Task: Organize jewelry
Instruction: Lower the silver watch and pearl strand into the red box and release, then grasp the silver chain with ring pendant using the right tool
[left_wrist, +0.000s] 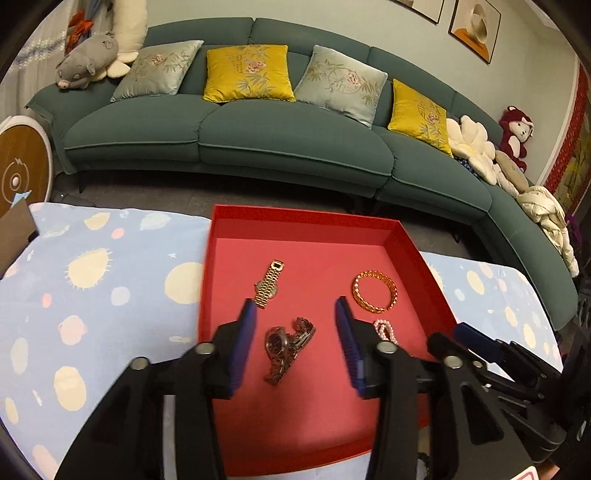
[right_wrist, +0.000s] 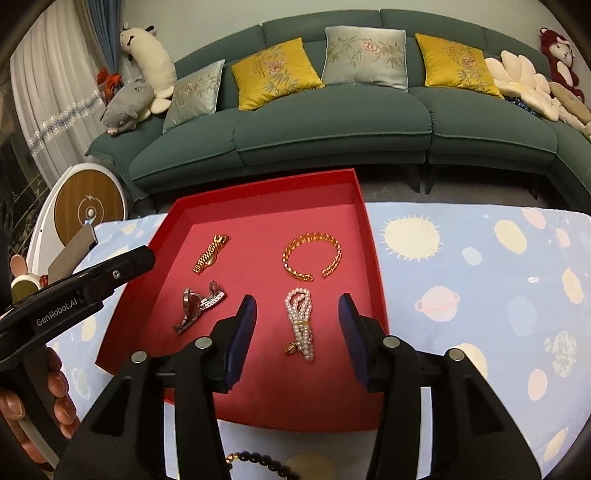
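Note:
A red tray (left_wrist: 221, 229) (right_wrist: 373, 243) lies on the patterned cloth. In it are a gold watch (left_wrist: 269, 282) (right_wrist: 211, 253), a silver watch (left_wrist: 286, 347) (right_wrist: 197, 304), a gold chain bangle (left_wrist: 375, 291) (right_wrist: 312, 256) and a pearl bracelet (left_wrist: 386, 330) (right_wrist: 301, 326). My left gripper (left_wrist: 295, 314) is open and empty, its fingers either side of the silver watch. My right gripper (right_wrist: 297, 308) is open and empty, its fingers either side of the pearl bracelet. A dark bead bracelet (right_wrist: 258, 461) lies on the cloth in front of the tray.
The table wears a blue planet-print cloth (left_wrist: 92, 295) (right_wrist: 480, 277). A green sofa (left_wrist: 258, 129) (right_wrist: 332, 122) with cushions stands behind. A round white and wood device (right_wrist: 88, 210) and a grey card (right_wrist: 72, 251) are at the left. The left gripper's body (right_wrist: 74, 291) crosses the right wrist view.

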